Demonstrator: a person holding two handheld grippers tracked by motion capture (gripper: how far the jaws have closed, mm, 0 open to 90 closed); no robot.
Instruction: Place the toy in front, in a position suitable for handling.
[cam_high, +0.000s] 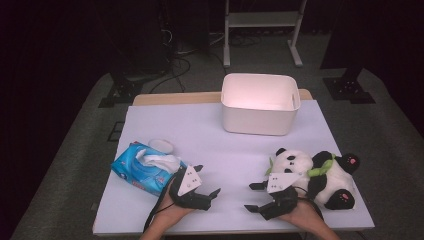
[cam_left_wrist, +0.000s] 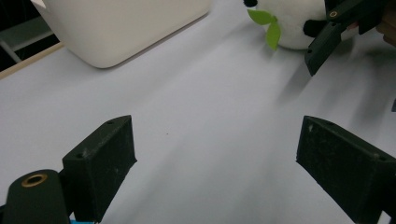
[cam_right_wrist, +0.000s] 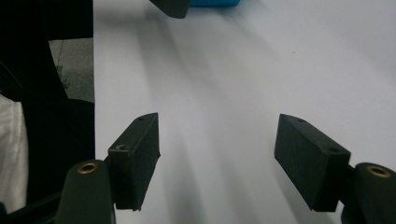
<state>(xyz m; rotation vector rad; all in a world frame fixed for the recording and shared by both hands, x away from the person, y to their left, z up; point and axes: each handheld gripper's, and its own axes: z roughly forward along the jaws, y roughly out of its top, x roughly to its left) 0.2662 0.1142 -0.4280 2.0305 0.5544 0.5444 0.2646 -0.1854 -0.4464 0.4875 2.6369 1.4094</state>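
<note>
Both my grippers, left and right, hover at the near table edge, jaws spread wide on nothing. I judge no pick has begun. Panda lies just beside my right gripper, tissue pack beside my left, bin at the far edge. Next I'd turn right onto the panda; bare table between gives room.

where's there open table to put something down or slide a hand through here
The widest bare patch is the middle of the white table sheet, bordered by the white plastic bin behind, the blue tissue pack to the left and the plush panda to the right. The near edge is crowded: the open left gripper and right gripper sit there.
</note>
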